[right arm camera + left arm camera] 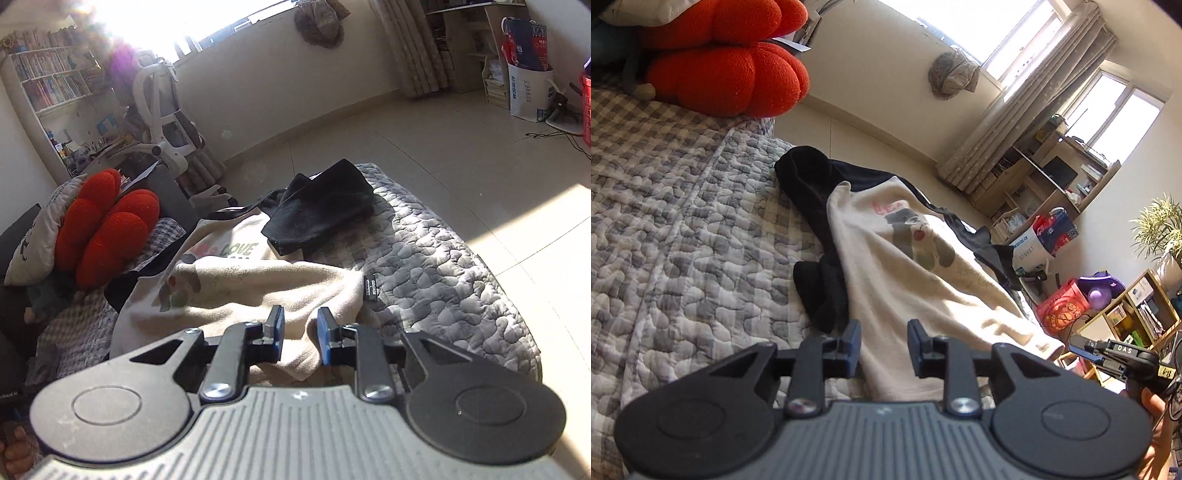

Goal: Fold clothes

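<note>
The left gripper (882, 341) hangs with jaws parted over the hem of the cream raglan shirt (905, 266), pinching nothing. The right gripper (301, 334) likewise stands spread above that shirt. Beyond the shirt's black sleeve (325, 206) on the quilted bedspread (436, 251) sits a red cushion (727, 74).

Shirt (905, 258) hem behind left gripper (884, 347)

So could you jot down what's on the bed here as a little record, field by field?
surface: grey-and-white quilted bedspread
garment: cream shirt with black sleeves and a printed front, lying crumpled, not yet folded
left gripper: fingers apart, cream cloth between them, not pinched
right gripper: fingers apart over the cream hem, not pinched
near the headboard end: red knitted lobed cushion
beyond the bed: pale tiled floor
</note>
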Tool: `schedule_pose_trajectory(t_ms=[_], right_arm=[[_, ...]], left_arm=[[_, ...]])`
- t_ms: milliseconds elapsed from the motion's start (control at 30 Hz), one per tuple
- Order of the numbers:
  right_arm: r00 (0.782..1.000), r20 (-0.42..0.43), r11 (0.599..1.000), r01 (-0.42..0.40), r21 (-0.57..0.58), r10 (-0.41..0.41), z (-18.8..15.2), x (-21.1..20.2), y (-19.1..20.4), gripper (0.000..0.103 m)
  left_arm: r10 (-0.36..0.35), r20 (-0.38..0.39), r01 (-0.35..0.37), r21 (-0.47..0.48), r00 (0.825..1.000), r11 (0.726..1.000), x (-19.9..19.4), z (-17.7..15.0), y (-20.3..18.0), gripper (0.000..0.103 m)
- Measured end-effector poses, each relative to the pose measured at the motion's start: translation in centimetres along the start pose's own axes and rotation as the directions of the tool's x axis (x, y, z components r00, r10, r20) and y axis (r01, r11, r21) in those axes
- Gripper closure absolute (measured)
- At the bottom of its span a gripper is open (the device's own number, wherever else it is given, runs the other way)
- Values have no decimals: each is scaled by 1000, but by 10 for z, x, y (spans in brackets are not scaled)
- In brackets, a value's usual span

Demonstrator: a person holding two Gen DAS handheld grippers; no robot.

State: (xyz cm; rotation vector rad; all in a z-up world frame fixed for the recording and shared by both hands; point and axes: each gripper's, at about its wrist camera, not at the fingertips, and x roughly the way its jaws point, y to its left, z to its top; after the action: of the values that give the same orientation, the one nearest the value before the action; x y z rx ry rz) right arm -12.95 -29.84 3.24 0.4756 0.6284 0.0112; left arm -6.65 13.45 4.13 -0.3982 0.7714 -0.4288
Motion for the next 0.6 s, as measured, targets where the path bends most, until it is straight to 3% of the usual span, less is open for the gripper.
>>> schedule_pose_trajectory(t_ms=[33, 133, 233, 367, 500, 600], right_arm=[[1000, -3, 1000, -2, 0, 2, 0, 1, -1, 76], [999, -25, 1000, 23, -12, -24, -2, 4, -6, 48], [994, -63, 995, 88, -41, -90, -6, 10, -15, 48], [991, -122, 995, 43, -87, -54, -12, 9, -29, 48], [983, -178, 974, 10, -225, -51, -23, 10, -26, 48], [976, -184, 967, 65, -247, -112, -22, 20, -30, 48]], left_arm=[[16, -16, -16, 20, 1000, 1000, 5, -2, -4, 53], [62, -62, -57, 75, 996, 996, 20, -10, -12, 48], [90, -104, -76, 135, 991, 988, 30, -19, -18, 45], [121, -106, -90, 256, 987, 963, 29, -31, -33, 37], [160, -91, -105, 436, 983, 894, 32, -47, -57, 28], [246, -69, -171, 542, 967, 823, 48, -60, -72, 21]])
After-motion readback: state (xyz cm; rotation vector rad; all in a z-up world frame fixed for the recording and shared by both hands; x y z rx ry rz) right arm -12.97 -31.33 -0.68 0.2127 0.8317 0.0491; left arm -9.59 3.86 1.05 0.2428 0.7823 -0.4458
